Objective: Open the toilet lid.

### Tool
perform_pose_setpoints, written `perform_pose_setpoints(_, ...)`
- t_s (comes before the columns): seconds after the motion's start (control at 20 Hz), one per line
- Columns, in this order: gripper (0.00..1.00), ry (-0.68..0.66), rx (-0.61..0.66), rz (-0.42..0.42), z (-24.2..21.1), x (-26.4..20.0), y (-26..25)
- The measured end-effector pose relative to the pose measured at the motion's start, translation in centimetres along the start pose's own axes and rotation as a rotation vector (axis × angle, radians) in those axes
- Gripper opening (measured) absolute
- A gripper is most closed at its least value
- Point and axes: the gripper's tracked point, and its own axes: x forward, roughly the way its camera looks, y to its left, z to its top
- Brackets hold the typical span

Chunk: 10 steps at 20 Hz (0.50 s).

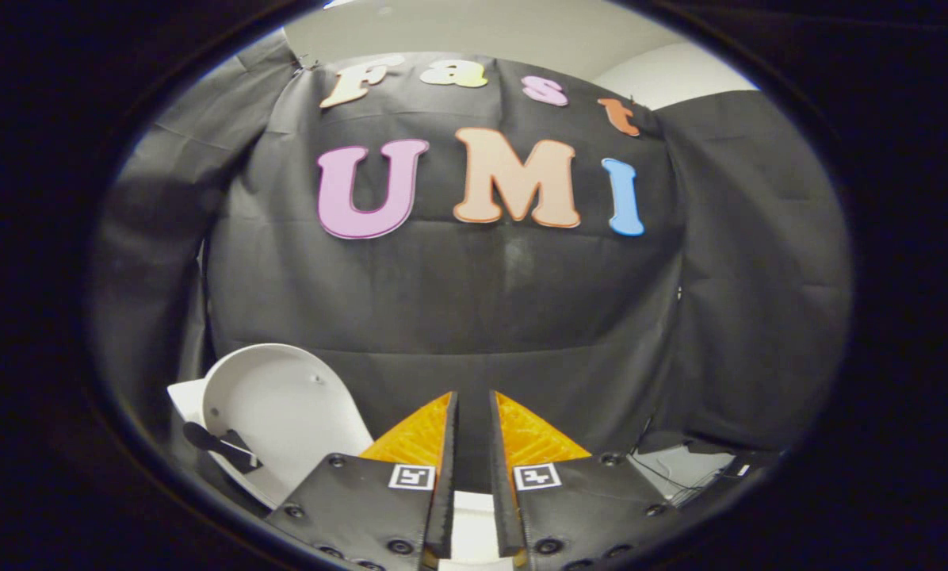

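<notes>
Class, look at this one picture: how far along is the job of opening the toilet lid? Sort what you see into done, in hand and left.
Done: the toilet lid already stands raised, its white underside facing the camera, off to the left of the fingers. In hand: nothing; the claw has its fingers nearly together, a narrow gap between them, gripping nothing and aimed at the black cloth wall. Left: seemingly nothing but drawing the claw away.
</notes>
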Motion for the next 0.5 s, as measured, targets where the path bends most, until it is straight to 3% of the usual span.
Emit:
perform_pose_setpoints(0.25, 0.38, 0.036, -0.025, -0.034, -2.2, -2.5, -7.0)
perform_pose_setpoints(0.5, 0.38, 0.072, -0.007, -0.031, -5.3, -4.7, -11.3)
